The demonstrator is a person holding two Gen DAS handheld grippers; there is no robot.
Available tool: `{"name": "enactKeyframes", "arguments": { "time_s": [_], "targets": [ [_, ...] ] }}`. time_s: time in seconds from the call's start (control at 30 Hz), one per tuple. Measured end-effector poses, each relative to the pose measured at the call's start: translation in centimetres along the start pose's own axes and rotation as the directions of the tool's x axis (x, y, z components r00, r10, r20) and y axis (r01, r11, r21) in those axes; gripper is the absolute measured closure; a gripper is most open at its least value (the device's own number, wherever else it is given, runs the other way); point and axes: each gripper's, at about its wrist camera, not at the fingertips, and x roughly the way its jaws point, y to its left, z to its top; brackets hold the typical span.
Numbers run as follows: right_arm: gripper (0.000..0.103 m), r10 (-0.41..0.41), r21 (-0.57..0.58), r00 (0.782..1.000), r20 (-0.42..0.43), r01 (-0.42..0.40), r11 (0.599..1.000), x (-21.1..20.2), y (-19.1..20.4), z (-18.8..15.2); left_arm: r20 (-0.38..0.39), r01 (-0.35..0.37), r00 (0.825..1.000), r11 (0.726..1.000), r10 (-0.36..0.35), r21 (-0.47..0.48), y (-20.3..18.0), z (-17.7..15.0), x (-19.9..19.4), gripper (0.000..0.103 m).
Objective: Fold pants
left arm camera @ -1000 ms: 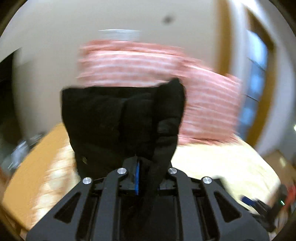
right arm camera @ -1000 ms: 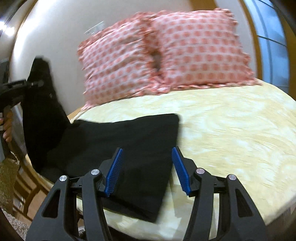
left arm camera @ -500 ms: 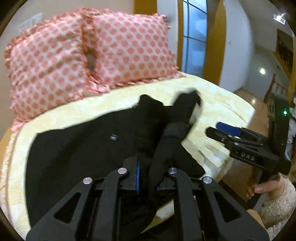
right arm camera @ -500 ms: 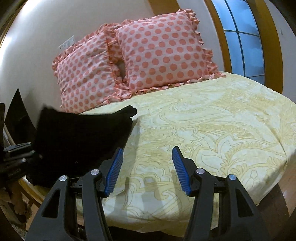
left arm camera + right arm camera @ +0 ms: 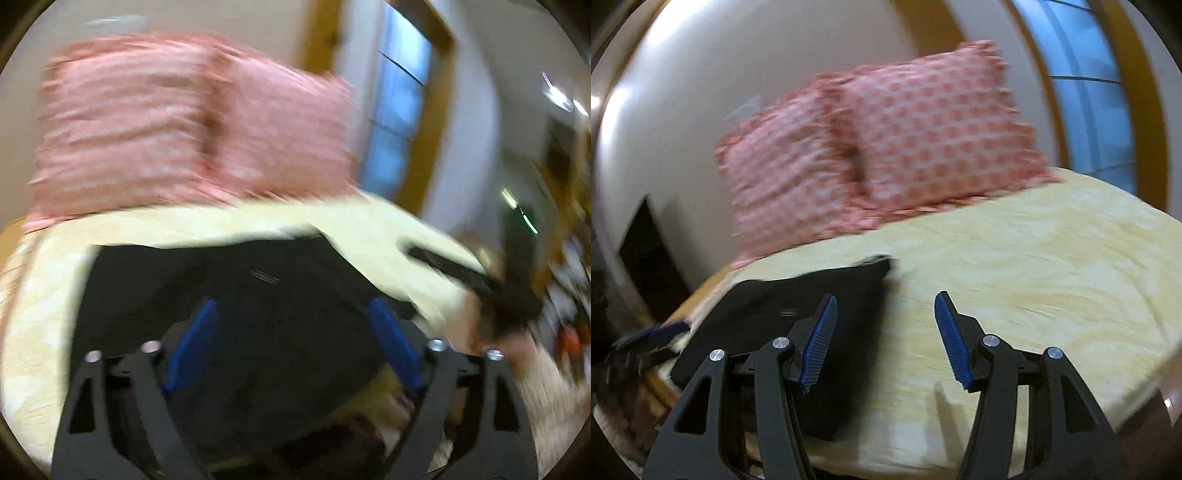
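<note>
The black pants (image 5: 229, 288) lie folded flat on the yellow bedspread near the bed's front left corner; they also show in the right wrist view (image 5: 798, 302). My left gripper (image 5: 291, 314) is open and empty, just above the pants' near edge. My right gripper (image 5: 884, 314) is open and empty, held over the bedspread just right of the pants; in the left wrist view it (image 5: 469, 275) is a dark blur at the right. The left gripper appears blurred at the left edge of the right wrist view (image 5: 653, 334).
Two pink polka-dot pillows (image 5: 886, 147) lean on the wall at the head of the bed. The yellow bedspread (image 5: 1034, 266) stretches right of the pants. A window (image 5: 1082, 85) with a wooden frame is at the far right. The wooden bed edge (image 5: 661, 384) shows below the pants.
My left gripper has opened and let go of the pants, which now lie flat on the bed. Both views are blurred from motion; the right gripper has shifted a little toward the pants.
</note>
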Motion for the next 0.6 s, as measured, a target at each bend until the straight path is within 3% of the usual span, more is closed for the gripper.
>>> {"name": "enactKeyframes", "arguments": {
  "time_s": [0.1,0.17,0.27,0.33,0.47,0.57,0.6],
  "targets": [
    [0.046,0.134,-0.068,0.990,-0.045,-0.137,0.988,1.4,4.3,-0.1,-0.011,-0.121,0.993,0.988,0.121,-0.096,3.6,0.1,0.5,0.010],
    [0.046,0.157,-0.099,0.983,-0.097,-0.166,0.981,2.7,6.5,-0.7,-0.056,-0.180,0.983,0.977,0.174,-0.117,5.2,-0.4,1.6,0.010],
    [0.045,0.131,-0.119,0.970,-0.205,-0.158,0.980,5.0,8.2,-2.2,-0.144,-0.241,0.964,0.962,0.222,-0.130,6.8,-2.0,3.1,0.008],
    [0.043,0.075,-0.109,0.942,-0.328,-0.116,0.987,7.1,8.1,-3.8,-0.205,-0.241,0.956,0.959,0.209,-0.151,8.0,-3.7,3.5,0.008],
    [0.044,0.076,-0.134,0.945,-0.317,-0.124,0.983,6.5,8.2,-3.2,-0.164,-0.251,0.957,0.966,0.239,-0.062,7.2,-5.0,3.2,0.007],
    [0.036,0.062,-0.026,0.970,-0.235,-0.070,0.997,5.8,5.6,-0.6,-0.138,-0.222,0.968,0.972,0.210,-0.075,7.6,-5.3,2.8,0.005],
    [0.036,0.057,0.018,0.970,-0.238,-0.054,0.998,6.1,4.4,0.0,-0.127,-0.204,0.973,0.975,0.192,-0.090,7.8,-5.2,2.6,0.005]
  ]
}}
